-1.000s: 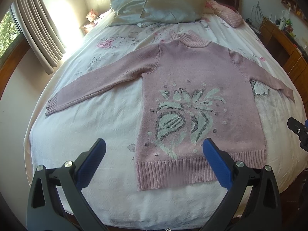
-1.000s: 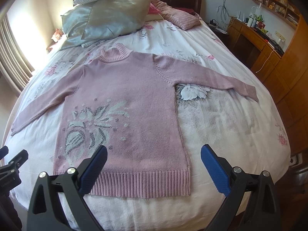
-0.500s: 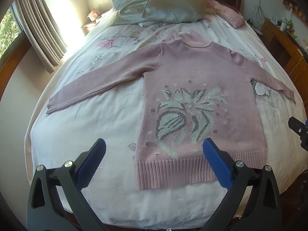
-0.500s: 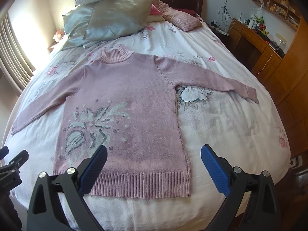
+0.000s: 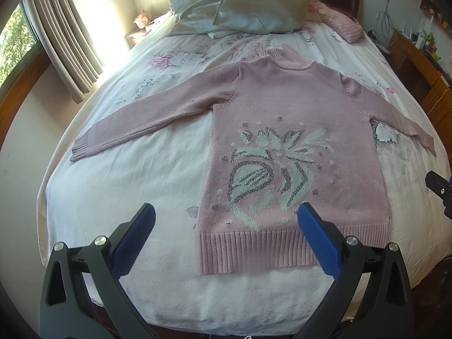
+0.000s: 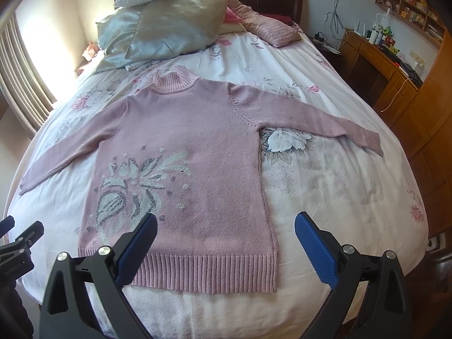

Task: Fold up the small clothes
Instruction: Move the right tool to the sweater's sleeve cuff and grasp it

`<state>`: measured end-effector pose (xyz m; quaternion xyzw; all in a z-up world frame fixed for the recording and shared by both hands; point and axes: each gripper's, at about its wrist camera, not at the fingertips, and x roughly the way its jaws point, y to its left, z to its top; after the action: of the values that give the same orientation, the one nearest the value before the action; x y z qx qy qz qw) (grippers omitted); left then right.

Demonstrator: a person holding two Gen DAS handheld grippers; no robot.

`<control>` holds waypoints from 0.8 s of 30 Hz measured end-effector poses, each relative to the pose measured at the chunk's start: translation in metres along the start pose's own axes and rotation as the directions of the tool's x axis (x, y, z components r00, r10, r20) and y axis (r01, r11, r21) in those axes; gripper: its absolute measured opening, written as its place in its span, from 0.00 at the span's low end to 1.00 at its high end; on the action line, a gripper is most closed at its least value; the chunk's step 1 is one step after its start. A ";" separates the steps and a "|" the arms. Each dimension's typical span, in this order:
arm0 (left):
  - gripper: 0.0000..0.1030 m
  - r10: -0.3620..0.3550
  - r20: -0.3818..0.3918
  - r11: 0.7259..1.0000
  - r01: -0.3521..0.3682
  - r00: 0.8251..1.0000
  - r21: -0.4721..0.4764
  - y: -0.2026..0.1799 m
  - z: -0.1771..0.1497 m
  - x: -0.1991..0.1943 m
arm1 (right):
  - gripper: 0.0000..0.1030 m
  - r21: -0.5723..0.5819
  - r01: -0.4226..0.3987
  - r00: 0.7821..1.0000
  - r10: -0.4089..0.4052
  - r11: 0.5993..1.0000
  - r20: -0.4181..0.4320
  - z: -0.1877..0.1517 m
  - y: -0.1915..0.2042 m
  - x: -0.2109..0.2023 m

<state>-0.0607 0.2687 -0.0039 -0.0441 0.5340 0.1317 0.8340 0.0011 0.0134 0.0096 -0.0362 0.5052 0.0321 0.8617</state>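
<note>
Left wrist view first: the left gripper (image 5: 224, 230) hangs above the foot of the bed (image 5: 118, 175), blue pads spread wide with nothing between them. The pink sweater (image 5: 293, 107) lies flat and face up on the floral sheet, both sleeves stretched out sideways, its ribbed hem nearest the camera. Pillows (image 5: 240, 2) are piled at the headboard. Right wrist view now: the right gripper (image 6: 226, 238) is also gaping and empty, poised over the sweater's hem (image 6: 209, 272). A wooden desk (image 6: 378, 56) stands beside the bed.
</note>
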 end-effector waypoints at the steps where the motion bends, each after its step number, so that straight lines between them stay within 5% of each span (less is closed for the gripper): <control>1: 0.97 -0.009 0.000 1.000 0.009 1.000 -0.002 -0.002 -0.001 0.001 | 0.95 -0.004 -0.007 1.000 0.007 1.000 0.004 0.000 -0.003 0.002; 5: 0.97 -0.110 0.001 0.994 0.110 0.994 -0.022 -0.012 0.001 0.015 | 0.95 0.005 -0.059 0.998 0.059 0.998 0.015 0.003 -0.031 0.017; 9: 0.97 -0.087 -0.006 0.996 0.086 0.996 -0.032 -0.040 0.020 0.034 | 0.95 0.073 -0.065 0.998 0.066 0.995 -0.010 0.025 -0.097 0.042; 16: 0.97 -0.095 0.027 0.992 0.097 0.995 -0.078 -0.121 0.085 0.071 | 0.95 0.269 0.040 0.998 -0.024 0.962 -0.060 0.098 -0.284 0.117; 24: 0.97 -0.133 0.054 0.991 0.133 0.990 -0.008 -0.249 0.149 0.124 | 0.94 0.372 0.141 0.980 -0.076 0.917 -0.185 0.145 -0.469 0.237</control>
<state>0.1859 0.0827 -0.0690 -0.0809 0.5068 0.0799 0.8545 0.2856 -0.4353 -0.1126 0.1025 0.5692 -0.1185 0.8072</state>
